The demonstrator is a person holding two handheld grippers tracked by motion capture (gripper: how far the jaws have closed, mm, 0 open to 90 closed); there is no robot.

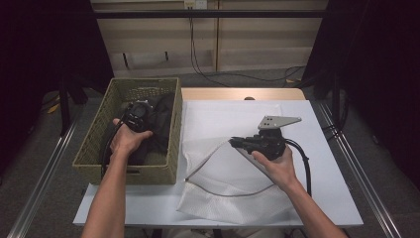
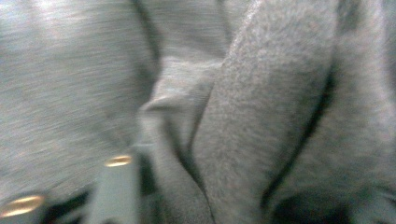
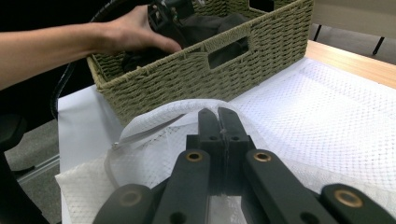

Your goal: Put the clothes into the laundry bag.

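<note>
While your left gripper is down inside the woven basket at the tabletop's left edge, pressed among the dark garments, get a firm bite on a single fold before you lift. The left gripper view is close and blurred on grey fabric, so I cannot tell whether its jaws are spread or closed; check that cloth sits between them, not just under them. Draw the piece up clear of the basket's rim, so that it does not drag its neighbours out with it.

Your right gripper is clamped on the rim of the white mesh laundry bag, which lies spread across the middle of the tabletop toward its near edge; in the right gripper view the jaws stand pressed together on the raised hem. Hold that hem high and pull it toward the basket, so the mouth gapes wide and faces the incoming garment. If the mouth sags, the cloth will likely catch on the zip edge.

No brand, label or readable writing shows on the basket, the bag or the clothes.
</note>
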